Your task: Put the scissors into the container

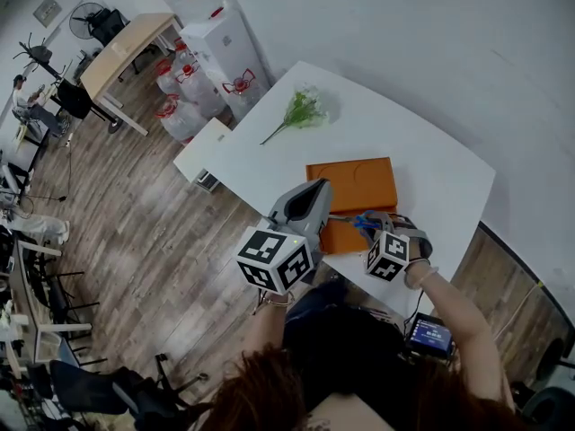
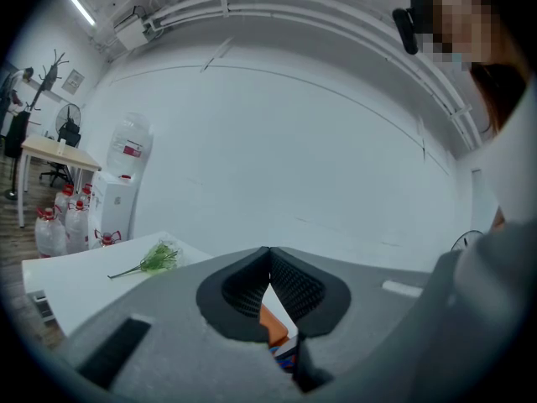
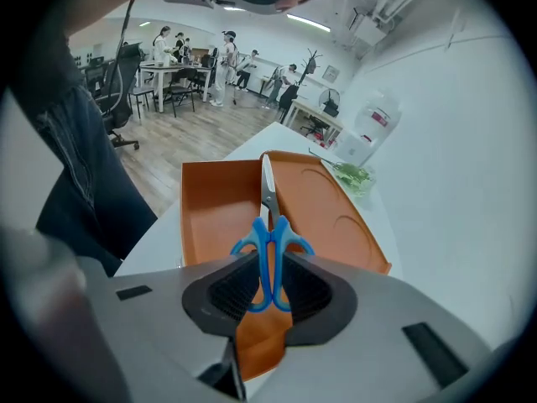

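My right gripper [image 3: 270, 277] is shut on the blue handles of the scissors [image 3: 269, 229]. The closed blades point forward over the orange container [image 3: 214, 217]. The container lies open on the white table [image 1: 431, 173], with its lid [image 3: 323, 200] folded out flat on the right of the right gripper view. From the head view the scissors [image 1: 362, 222] hang over the container's near part [image 1: 343, 238], held by the right gripper [image 1: 370, 225]. My left gripper [image 1: 316, 189] is raised beside it, above the container's left end. Its jaws [image 2: 268, 263] meet at the tips and hold nothing.
A sprig of green flowers [image 1: 301, 109] lies at the table's far left. A low white side table [image 1: 202, 146], a water dispenser [image 1: 225, 43] and water bottles [image 1: 180, 115] stand beyond the table's left edge. The person's legs are close under the near edge.
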Motion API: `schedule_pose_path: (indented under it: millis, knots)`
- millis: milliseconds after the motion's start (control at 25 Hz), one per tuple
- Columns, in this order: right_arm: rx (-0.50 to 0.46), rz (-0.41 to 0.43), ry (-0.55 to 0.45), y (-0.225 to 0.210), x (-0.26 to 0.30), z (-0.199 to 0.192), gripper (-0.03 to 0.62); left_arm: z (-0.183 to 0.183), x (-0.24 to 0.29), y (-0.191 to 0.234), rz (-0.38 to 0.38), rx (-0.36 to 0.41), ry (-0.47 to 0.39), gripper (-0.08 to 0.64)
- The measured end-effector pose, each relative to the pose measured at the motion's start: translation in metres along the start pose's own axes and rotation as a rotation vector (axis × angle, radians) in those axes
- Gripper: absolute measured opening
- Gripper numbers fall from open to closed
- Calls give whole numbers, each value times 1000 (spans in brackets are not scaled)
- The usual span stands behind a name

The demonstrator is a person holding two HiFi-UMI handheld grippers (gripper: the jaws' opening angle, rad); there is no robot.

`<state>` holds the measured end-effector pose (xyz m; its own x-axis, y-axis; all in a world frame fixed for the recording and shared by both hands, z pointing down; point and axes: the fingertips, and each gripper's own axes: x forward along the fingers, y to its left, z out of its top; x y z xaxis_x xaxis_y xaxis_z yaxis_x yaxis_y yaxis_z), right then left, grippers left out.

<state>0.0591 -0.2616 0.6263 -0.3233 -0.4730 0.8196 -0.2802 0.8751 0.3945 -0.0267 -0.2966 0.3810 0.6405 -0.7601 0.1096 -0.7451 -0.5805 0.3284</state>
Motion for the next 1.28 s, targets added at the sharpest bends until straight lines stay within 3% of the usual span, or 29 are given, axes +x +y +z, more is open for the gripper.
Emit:
schedule_pose_path:
  millis: [600, 1280]
  knots:
    - [-79, 104, 141, 20, 40, -14, 78, -5, -1, 14, -2, -29, 15, 15]
    - [5, 212, 176, 17, 52, -18, 81, -18, 4, 22, -18, -58, 38, 15]
